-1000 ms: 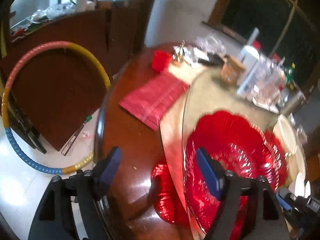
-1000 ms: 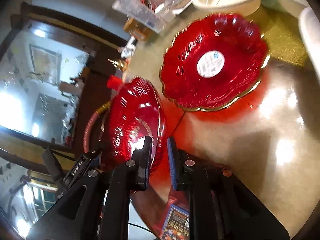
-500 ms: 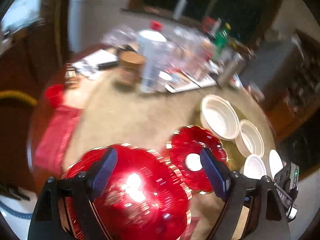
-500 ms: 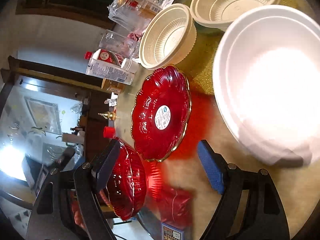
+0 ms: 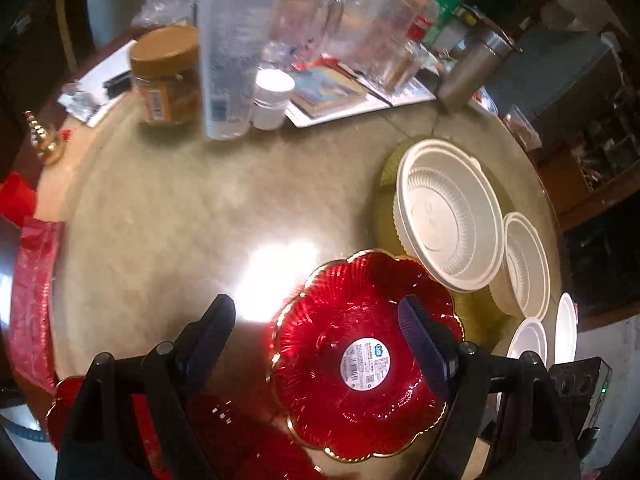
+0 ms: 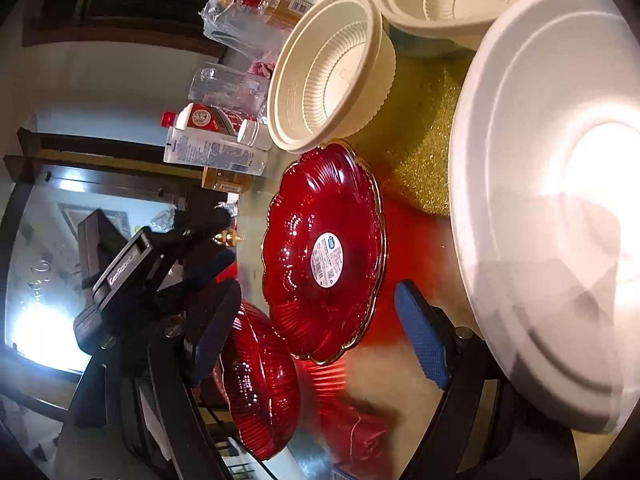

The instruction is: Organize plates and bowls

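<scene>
A red scalloped plate with a round white label (image 5: 364, 360) (image 6: 324, 252) lies on the beige round table (image 5: 180, 220). My left gripper (image 5: 316, 332) hovers over its left half, jaws wide and closing a little, pads touching nothing. A second red plate (image 5: 192, 432) (image 6: 260, 380) rests at the near table edge, beside the left finger of my right gripper (image 6: 316, 332), which is open and holds nothing. Cream ribbed bowls (image 5: 448, 216) (image 6: 332, 72) sit on a gold mat (image 6: 420, 160). A large white dish (image 6: 552, 200) fills the right of the right wrist view.
At the table's far side stand a brown-lidded jar (image 5: 166, 76), a tall clear bottle (image 5: 236, 48), a small white bottle (image 5: 272, 98) and a steel tumbler (image 5: 472, 72). Small white bowls (image 5: 528, 340) line the right edge. A red cloth (image 5: 32, 300) lies at the left edge.
My right gripper was shut on the second red plate's rim, has opened and let it go at the table edge. My left gripper has swung right, from the table's edge to over the labelled plate.
</scene>
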